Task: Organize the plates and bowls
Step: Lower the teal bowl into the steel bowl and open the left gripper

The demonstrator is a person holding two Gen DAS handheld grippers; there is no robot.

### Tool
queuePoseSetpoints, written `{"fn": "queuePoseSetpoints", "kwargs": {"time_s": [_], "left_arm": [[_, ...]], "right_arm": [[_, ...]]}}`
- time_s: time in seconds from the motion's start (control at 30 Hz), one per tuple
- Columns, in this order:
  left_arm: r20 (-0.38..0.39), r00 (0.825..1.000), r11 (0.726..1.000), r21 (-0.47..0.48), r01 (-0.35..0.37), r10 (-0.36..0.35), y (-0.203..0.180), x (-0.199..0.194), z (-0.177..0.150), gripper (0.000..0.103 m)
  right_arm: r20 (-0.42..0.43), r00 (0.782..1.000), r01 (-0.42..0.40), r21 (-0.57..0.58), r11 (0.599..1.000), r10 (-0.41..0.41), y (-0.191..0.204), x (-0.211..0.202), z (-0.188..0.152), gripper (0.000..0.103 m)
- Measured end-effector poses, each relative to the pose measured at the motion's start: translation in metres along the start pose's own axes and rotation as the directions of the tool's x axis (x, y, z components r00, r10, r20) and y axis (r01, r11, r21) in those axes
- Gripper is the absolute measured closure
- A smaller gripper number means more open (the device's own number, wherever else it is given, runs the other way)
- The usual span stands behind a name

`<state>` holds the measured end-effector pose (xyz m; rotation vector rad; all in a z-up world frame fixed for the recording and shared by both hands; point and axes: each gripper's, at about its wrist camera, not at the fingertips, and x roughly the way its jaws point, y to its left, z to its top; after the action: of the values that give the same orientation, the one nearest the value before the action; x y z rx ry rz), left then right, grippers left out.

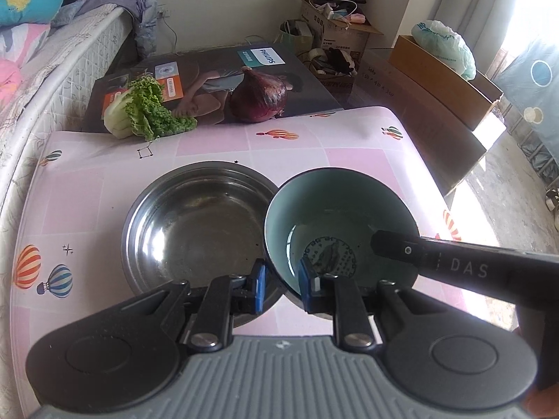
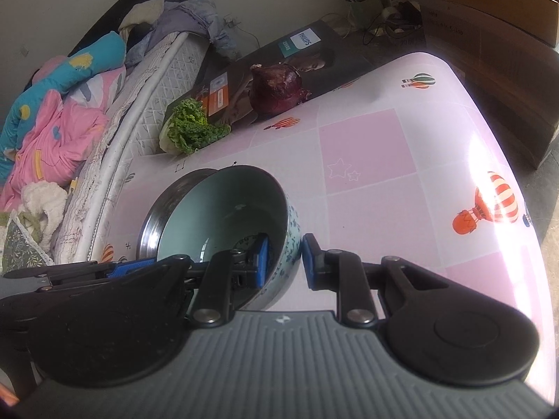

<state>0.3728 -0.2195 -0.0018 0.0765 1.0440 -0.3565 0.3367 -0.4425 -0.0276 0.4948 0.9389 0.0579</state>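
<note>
Ceramic bowl [image 1: 335, 223], pale teal inside w/ blue floral print on the outer wall and a round dark motif at the bottom, is being held tilted above the pink table [image 1: 349, 146], overlapping the right rim of the steel bowl [image 1: 195, 227]; can't tell if the two are touching. L gripper [image 1: 281, 286] is pinching the ceramic bowl's near-left rim, jaws nearly closed, one blue pad outside the wall and one inside. R gripper [image 2: 284, 262] is pinching the opposite rim the same way, nearly closed, left pad inside the bowl, right pad against the floral outer wall [image 2: 291, 241]. In the left wrist view the R gripper's black finger is reaching across the bowl's right rim. In the right wrist view the L gripper is showing at lower left, blue pad at the bowl edge. Steel bowl is sitting empty on the table, left of the ceramic one. Table cover is showing pink/white squares w/ hot-air balloon prints. At the far table edge a lettuce piece [image 1: 146, 111] and a red onion [image 1: 262, 96] are resting on a flat Philips box [image 1: 209, 70]. Bed w/ bedding [image 2: 63, 104] is running along the left side. Cardboard boxes [image 1: 436, 66] and a green plastic bag [image 1: 445, 47] are sitting at back right.
</note>
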Motion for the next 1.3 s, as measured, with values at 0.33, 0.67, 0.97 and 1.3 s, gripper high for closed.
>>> {"fn": "queuePoseSetpoints", "kwargs": {"time_s": [0.33, 0.67, 0.97, 1.3], "left_arm": [[-0.013, 0.997, 0.994, -0.083, -0.071, 0.07, 0.071, 0.006, 0.011, 0.082], [-0.005, 0.997, 0.992, -0.1, -0.08, 0.08, 0.091, 0.031, 0.008, 0.082], [0.05, 0.998, 0.994, -0.104, -0.034, 0.039, 0.086, 0.006, 0.011, 0.064], [0.098, 0.994, 0.995, -0.092, -0.044, 0.053, 0.089, -0.06, -0.019, 0.031]], "right_arm": [[-0.073, 0.996, -0.057, -0.025, 0.998, 0.055, 0.062, 0.063, 0.016, 0.083], [-0.098, 0.995, -0.01, -0.075, 0.997, 0.003, 0.075, 0.104, 0.015, 0.083], [-0.084, 0.996, -0.049, -0.055, 0.997, 0.044, 0.076, 0.087, 0.016, 0.071], [0.012, 0.988, -0.157, -0.007, 0.988, 0.157, 0.072, -0.008, -0.011, 0.069]]}}
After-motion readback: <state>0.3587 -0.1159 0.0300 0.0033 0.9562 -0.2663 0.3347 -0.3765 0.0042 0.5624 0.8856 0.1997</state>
